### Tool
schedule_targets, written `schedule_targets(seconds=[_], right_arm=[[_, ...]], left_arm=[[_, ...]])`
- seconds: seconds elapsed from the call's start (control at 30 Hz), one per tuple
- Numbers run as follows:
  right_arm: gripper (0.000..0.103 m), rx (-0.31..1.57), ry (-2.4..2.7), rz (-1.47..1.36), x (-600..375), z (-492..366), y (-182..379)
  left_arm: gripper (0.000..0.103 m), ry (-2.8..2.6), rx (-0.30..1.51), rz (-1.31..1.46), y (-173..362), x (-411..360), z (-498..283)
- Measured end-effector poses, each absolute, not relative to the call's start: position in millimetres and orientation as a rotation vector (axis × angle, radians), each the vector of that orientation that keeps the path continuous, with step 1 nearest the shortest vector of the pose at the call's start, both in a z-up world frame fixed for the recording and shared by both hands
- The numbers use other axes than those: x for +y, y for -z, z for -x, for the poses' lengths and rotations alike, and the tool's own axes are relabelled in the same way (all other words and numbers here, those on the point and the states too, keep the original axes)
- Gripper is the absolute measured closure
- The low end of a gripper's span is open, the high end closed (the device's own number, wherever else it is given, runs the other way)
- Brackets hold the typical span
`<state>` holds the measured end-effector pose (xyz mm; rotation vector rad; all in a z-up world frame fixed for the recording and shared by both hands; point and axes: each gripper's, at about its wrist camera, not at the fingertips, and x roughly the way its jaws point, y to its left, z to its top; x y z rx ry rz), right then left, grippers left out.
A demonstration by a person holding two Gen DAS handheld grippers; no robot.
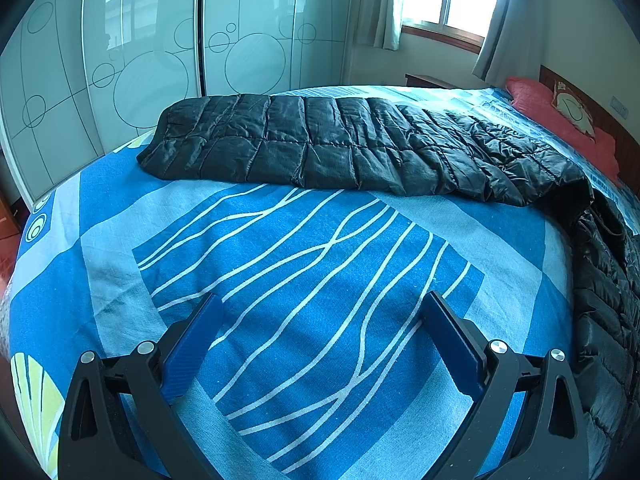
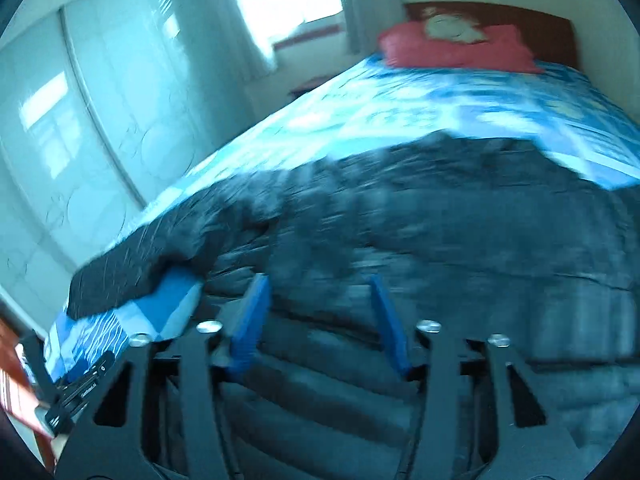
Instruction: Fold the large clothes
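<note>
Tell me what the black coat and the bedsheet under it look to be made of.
Black coat: likely thin nylon or polyester shell with padded filling; slight sheen, stitched puffy panels. Bedsheet: probably woven cotton or a blend; matte, fine weave, soft creases, printed white lines.

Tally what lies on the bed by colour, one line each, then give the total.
Black: 1, the quilted coat
Red: 1, the pillow
Cream: 1, the small cushion resting on the pillow
Total: 3, all on the blue patterned bedspread
</note>
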<state>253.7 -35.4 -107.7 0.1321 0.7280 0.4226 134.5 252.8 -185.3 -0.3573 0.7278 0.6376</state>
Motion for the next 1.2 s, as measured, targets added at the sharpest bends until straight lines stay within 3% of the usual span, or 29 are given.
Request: schedule_targets(seconds=[0.03,0.23,0.47,0.6,0.77,0.97,1.1,1.2], right_arm=[[0.076,0.717,-0.38,-0.151,-62,-255,104],[0.079,0.687,-0.007,-0.299,-251,-271,107],[0.094,0.882,0.037,-0.291,-302,-293,185],[0.094,0.87,0.02,-0.324,-309,-293,170],[0.087,0.771,0.01,-0.352,-317,-313,142],[0.087,0.907,0.031,-0.361,-325,-352,186],[0.087,0.865,0.041,-0.361,-323,-349,157],[0.075,0.799,0.044,-0.321,-317,-359,136]], left_arm=[[0.005,-0.638,0.728,0.357,185,253,-135],[0.005,-0.639,0.729,0.355,185,253,-134],[0.005,-0.646,0.737,0.345,186,252,-136],[0.005,-0.647,0.739,0.344,186,252,-137],[0.005,-0.647,0.739,0.344,186,253,-137],[0.004,-0.649,0.741,0.34,185,252,-139],[0.004,-0.649,0.74,0.34,185,252,-139],[0.004,-0.649,0.741,0.34,185,252,-139]])
